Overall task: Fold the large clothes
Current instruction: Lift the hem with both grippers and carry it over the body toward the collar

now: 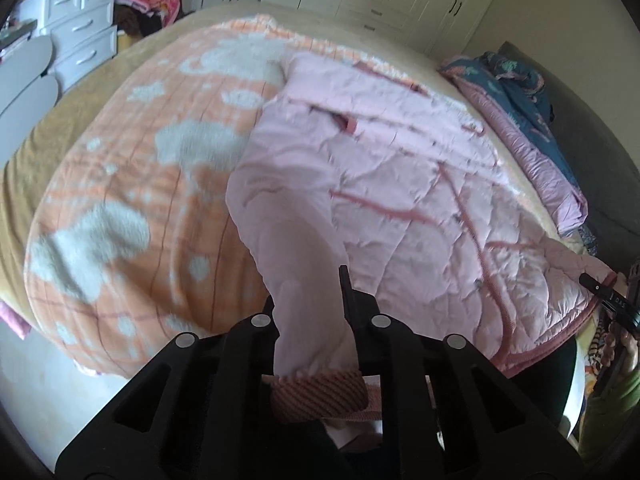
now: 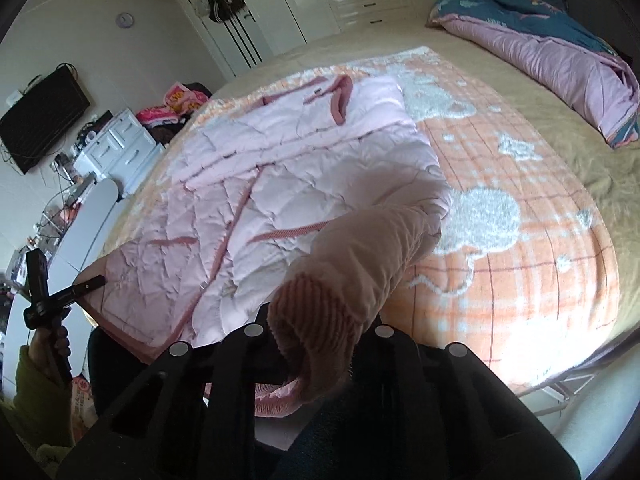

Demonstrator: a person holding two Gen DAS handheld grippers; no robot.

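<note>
A pink quilted jacket (image 1: 400, 184) lies spread front-up on the bed. In the left wrist view my left gripper (image 1: 308, 296) is shut on one sleeve (image 1: 296, 240), and the ribbed pink cuff (image 1: 320, 396) hangs behind the fingers. In the right wrist view my right gripper (image 2: 320, 320) is shut on the other sleeve (image 2: 372, 240), whose ribbed cuff (image 2: 312, 316) bulges between the fingers. Both sleeves are lifted off the jacket body (image 2: 288, 160). Each view shows the other gripper at its edge: the right gripper (image 1: 600, 292), and the left gripper (image 2: 86, 284) with a hand below it.
An orange and white blanket (image 1: 132, 184) covers the bed under the jacket. A folded pink and blue quilt (image 2: 560, 52) lies at the bed's far right side. White drawers (image 2: 120, 148), a television (image 2: 44, 112) and wardrobes (image 2: 288, 0) line the walls.
</note>
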